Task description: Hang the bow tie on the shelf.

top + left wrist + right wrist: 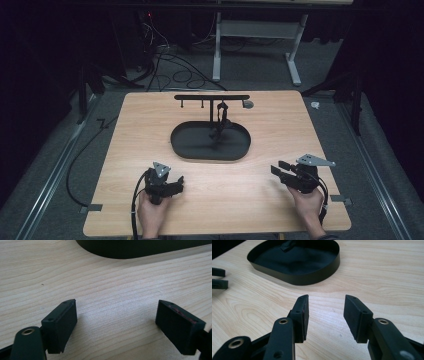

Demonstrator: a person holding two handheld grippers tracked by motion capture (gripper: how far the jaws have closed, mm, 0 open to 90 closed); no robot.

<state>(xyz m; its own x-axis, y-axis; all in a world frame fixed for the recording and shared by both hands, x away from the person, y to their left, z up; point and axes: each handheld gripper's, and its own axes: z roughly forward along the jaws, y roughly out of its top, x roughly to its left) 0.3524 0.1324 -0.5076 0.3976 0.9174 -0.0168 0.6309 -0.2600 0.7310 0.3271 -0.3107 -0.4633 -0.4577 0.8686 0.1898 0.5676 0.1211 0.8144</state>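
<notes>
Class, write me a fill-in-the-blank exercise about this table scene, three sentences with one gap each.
1. The black tray is ____ in outline.
2. The left hand-held gripper has its jaws ____, with bare wood between them.
3. The stand's crossbar rises at the tray's ____ side.

Missing words: oval; open; far

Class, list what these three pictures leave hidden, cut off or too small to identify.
- Dark item hanging on the stand, high view: too small and dark to identify.
- Tray, left gripper view: cut off by the top edge.
- Item in the tray, right gripper view: cropped by the top edge.
</notes>
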